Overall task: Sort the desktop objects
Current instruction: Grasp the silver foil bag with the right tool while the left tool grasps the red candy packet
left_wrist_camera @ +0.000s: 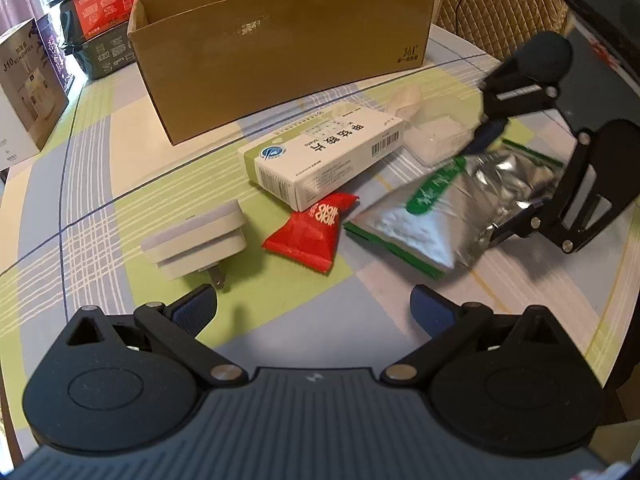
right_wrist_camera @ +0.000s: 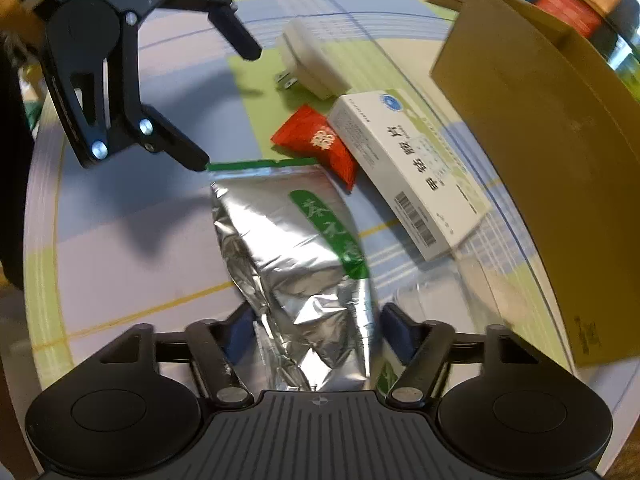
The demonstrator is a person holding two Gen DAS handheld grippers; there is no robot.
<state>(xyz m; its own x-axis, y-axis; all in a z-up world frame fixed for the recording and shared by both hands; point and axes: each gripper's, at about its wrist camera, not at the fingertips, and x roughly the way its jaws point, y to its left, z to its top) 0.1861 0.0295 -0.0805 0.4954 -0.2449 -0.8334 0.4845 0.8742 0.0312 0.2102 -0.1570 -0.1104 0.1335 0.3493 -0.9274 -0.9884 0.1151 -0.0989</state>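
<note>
Right gripper (right_wrist_camera: 316, 330) has its two blue pads on both sides of the silver foil pouch (right_wrist_camera: 288, 264), and the crumpled end of the pouch sits between them; I see the pads are near the foil, but whether they already press it I cannot tell. This pouch lies on the checked tablecloth (right_wrist_camera: 132, 240), with its green strip at the far end. Just beside it are the red candy wrapper (left_wrist_camera: 310, 236) and the white medicine box (left_wrist_camera: 324, 160), which lies partly over the wrapper. My left gripper (left_wrist_camera: 312, 312) is spread wide and holds nothing, low over the cloth, near the white plug adapter (left_wrist_camera: 196, 240). Behind all stands the open cardboard box (left_wrist_camera: 280, 52).
</note>
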